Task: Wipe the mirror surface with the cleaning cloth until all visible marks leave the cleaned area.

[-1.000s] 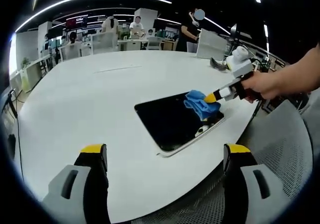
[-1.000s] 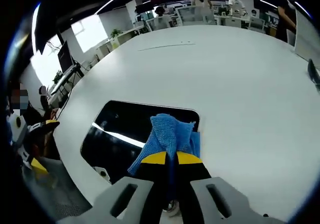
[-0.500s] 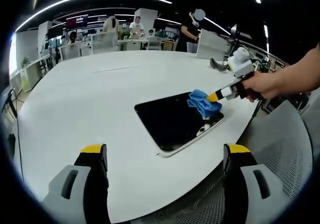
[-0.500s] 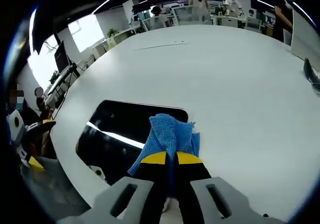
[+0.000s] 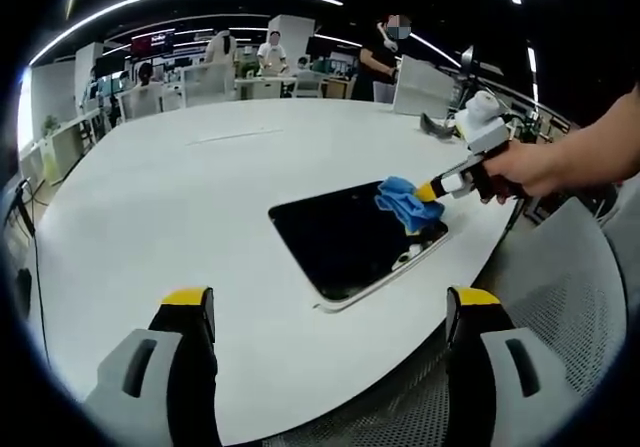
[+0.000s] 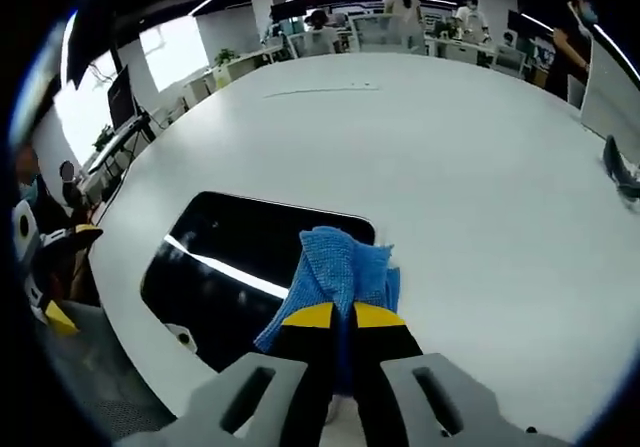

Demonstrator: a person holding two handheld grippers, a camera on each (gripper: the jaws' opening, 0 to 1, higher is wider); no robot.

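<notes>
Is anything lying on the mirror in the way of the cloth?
Nothing visible. The right tool is shut on the blue cloth, which lies at one end of the mirror; the dark glass ahead looks bare, showing just reflections.

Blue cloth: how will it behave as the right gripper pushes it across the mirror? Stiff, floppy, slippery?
Likely floppy: the blue cloth bunches in soft folds ahead of the right gripper, whose jaws are shut on it. It probably glides easily, since the mirror looks smooth and glossy. Being light, it may fold over itself rather than stay flat when pushed.
</notes>
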